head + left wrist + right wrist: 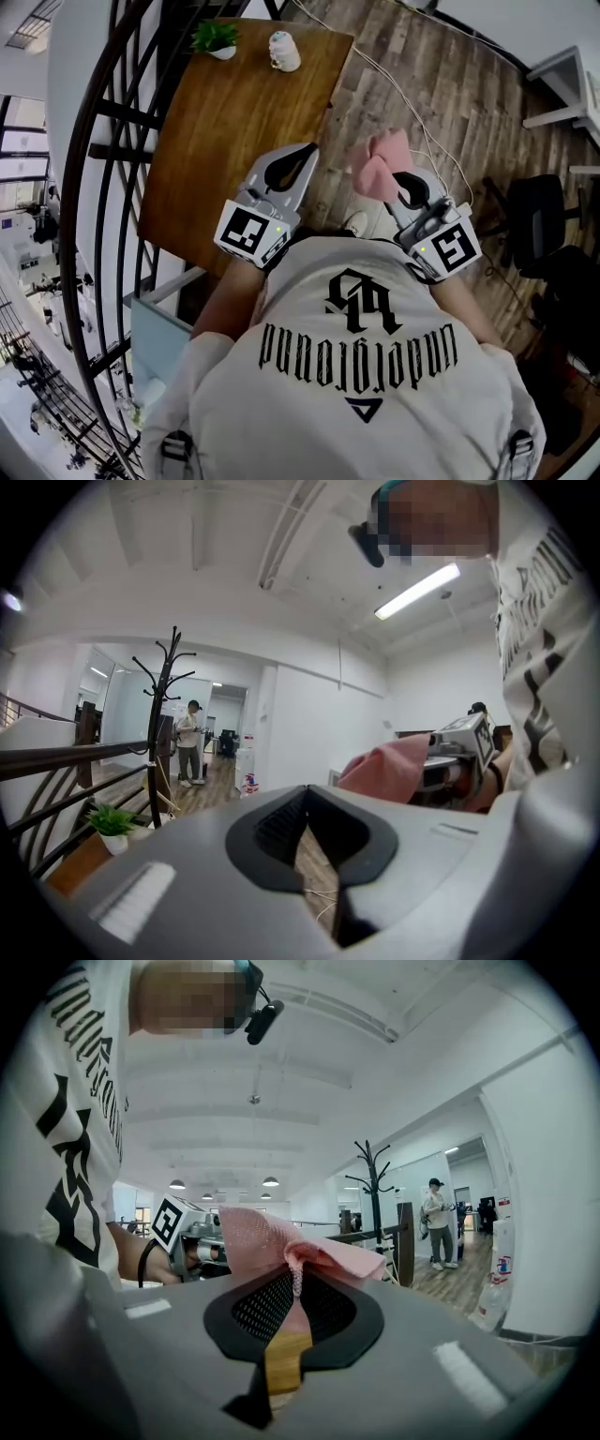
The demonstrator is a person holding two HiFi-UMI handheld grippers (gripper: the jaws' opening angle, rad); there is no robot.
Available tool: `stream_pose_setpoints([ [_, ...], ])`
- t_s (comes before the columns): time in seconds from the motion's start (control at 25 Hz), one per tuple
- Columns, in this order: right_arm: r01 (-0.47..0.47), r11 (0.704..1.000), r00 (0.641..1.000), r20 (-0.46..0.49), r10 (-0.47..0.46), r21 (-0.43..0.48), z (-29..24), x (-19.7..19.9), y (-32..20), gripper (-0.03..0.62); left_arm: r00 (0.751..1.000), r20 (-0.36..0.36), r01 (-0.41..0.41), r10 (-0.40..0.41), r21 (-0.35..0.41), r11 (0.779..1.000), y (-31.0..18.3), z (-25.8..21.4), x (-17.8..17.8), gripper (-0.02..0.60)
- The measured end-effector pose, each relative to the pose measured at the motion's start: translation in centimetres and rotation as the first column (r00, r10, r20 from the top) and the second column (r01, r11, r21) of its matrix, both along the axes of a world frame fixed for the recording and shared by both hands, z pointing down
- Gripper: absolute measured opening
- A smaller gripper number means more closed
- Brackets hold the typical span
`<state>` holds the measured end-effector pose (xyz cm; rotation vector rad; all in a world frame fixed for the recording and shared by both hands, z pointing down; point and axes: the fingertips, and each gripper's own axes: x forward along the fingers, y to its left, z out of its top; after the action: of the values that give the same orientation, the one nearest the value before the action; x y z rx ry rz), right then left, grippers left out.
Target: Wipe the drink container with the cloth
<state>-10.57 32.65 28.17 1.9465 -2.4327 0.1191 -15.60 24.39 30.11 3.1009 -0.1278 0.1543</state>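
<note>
Shirt (356, 375) fills the near edge, below both grippers. On my left, the left gripper (307, 153) is pinched closed on nothing at the near edge of the wooden table (234, 122). To its right, the right gripper (403, 184) clamps the pink cloth (379, 165), bunched above its jaws. I judge this the approach: next I must bring the cloth to the drink container (284, 51), well apart at the table's far end beside a small plant (216, 37). It looks white, squat, rounded and upright.

right gripper (294, 1283) is pinching crumpled pink fabric cloth (267, 1237) | left gripper (187, 1239) is hovering just left of cloth | black branched coat stand (375, 1194) is standing behind cloth
</note>
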Motion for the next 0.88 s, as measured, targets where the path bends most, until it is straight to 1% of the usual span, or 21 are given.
stream_pose_setpoints([
  [0.16, 0.014, 1.000, 1.000, 0.019, -0.014, -0.008, 0.2, 3.4, -0.7, 0.026, 1.000, 0.013, 0.008, -0.008, -0.006, 1.000, -0.7, 0.3, 3.0, 0.051],
  [0.28, 0.020, 1.000, 0.999, 0.029, -0.020, -0.013, 0.5, 5.0, -1.9, 0.026, 1.000, 0.027, 0.008, -0.008, -0.001, 1.000, -1.4, 0.5, 4.1, 0.051],
  [0.4, 0.033, 0.999, 0.999, 0.027, -0.032, -0.016, 0.8, 6.0, -3.5, 0.026, 0.999, 0.030, 0.021, -0.021, 0.003, 1.000, -2.9, 0.8, 4.8, 0.051],
  [0.56, 0.043, 0.999, 0.999, 0.027, -0.042, -0.021, 1.0, 7.0, -6.2, 0.026, 0.999, 0.031, 0.035, -0.035, -0.024, 0.999, -5.5, 2.0, 5.3, 0.051],
  [0.88, 0.074, 0.997, 0.997, 0.020, -0.074, -0.034, 1.1, 8.4, -13.5, 0.026, 0.998, 0.038, 0.044, -0.042, -0.037, 0.998, -11.7, 3.0, 6.3, 0.051],
])
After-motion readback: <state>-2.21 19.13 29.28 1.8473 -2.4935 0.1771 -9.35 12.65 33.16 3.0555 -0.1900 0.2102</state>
